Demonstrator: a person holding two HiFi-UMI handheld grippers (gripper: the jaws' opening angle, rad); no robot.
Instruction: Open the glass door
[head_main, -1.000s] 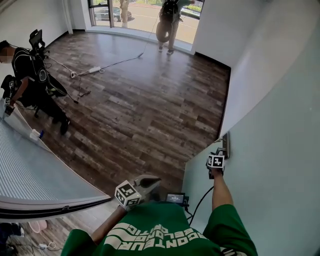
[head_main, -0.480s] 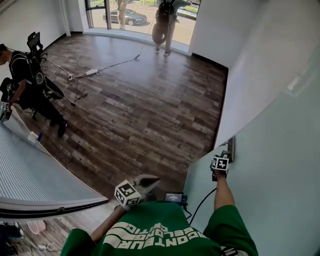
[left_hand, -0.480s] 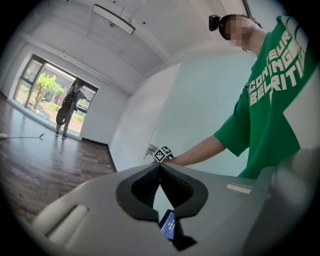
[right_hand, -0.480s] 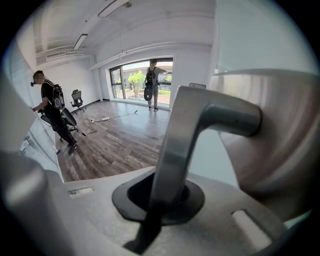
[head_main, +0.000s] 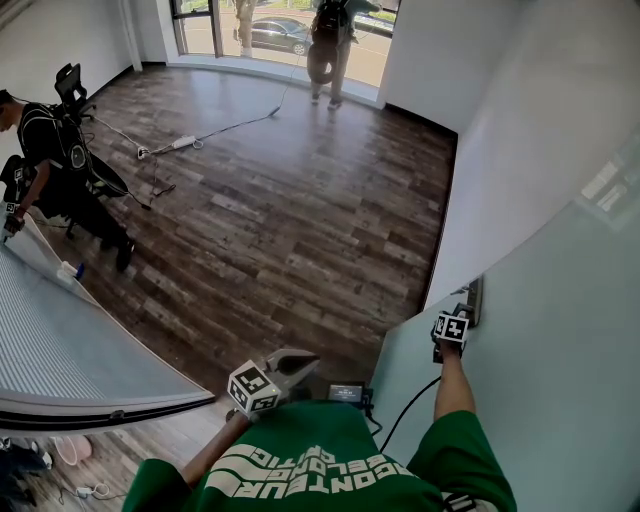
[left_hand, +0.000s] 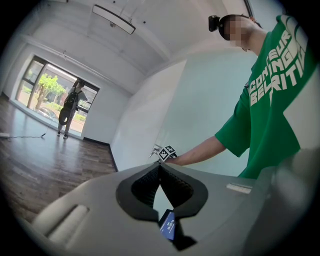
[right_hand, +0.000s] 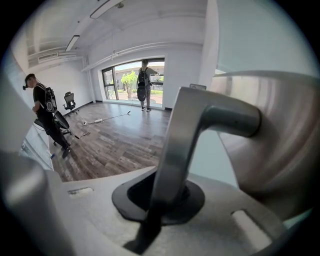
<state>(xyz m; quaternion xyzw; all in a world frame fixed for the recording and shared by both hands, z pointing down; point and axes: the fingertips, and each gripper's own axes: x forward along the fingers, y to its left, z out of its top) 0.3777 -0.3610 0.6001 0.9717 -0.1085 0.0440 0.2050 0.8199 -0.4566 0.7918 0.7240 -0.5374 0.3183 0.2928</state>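
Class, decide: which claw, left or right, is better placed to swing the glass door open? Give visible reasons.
Right. The right claw is shut on the door handle of the glass door; the left claw is shut on nothing, away from the door.

Green short-sleeve T-shirt (head_main: 320, 465) with white block lettering (head_main: 300, 470) across the front. Left tongs (head_main: 305, 360) and right tongs (head_main: 460, 315): grey plastic shells, black ribbed pads (left_hand: 145, 185), a black-and-white marker cube (head_main: 253, 388) on each. Black cable (head_main: 404, 405) loops by a small screen (head_main: 348, 394).

Handle (head_main: 477, 299) on glass door (head_main: 540, 390), right of floor (head_main: 280, 220).
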